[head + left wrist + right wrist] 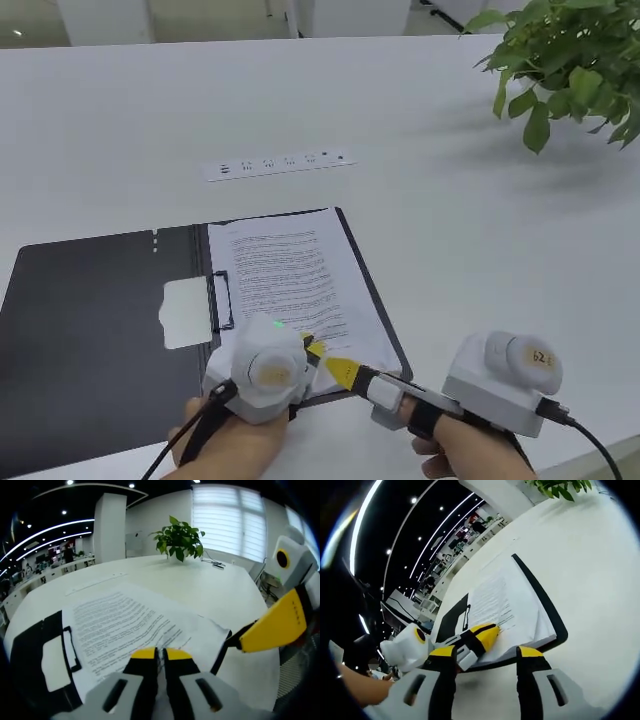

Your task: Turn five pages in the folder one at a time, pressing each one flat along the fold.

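- The folder (pixel 100 300) runs off the left and bottom edges of the head view. Its near right corner lies under the left gripper (pixel 160 655).
- Print on the page (pixel 285 270) is too small to read in any view.
- The left gripper's jaws are pressed together at the page's near edge. Whether a sheet is caught between them cannot be told.
- The plant (pixel 570 60) is cut by the top and right edges of the head view, pot and all. In the right gripper view, the top edge cuts it too.
- Markings on the socket strip (pixel 280 163) are too small to make out.
- The left hand (pixel 235 445) and right hand (pixel 470 455) are cut off by the bottom edge.
- The office (pixel 55 555) behind the table is small and blurred.
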